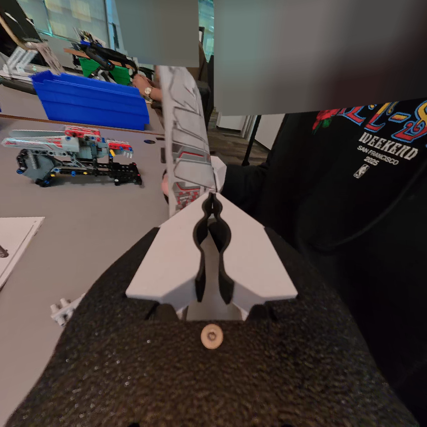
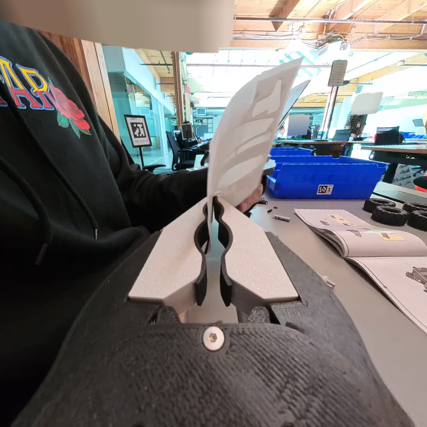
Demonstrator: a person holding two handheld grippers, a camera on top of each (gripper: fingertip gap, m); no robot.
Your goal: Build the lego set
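Note:
A sticker sheet stands upright between both grippers; the left wrist view shows its printed grey and red side, the right wrist view its white back. My left gripper is shut on the sheet's lower corner. My right gripper is shut on the sheet's lower edge, which runs down between its jaws. A part-built grey, red and black lego model stands on the grey table to the left, apart from both grippers.
A person in a black hoodie is close behind the sheet. Blue bins stand at the back, one also in the left wrist view. An open instruction booklet, black tyres, small loose parts and a pale grey piece lie on the table. Less than 4 cm separates the two grippers' tips. My left tips are roughly 15 centimeters from the pale grey piece.

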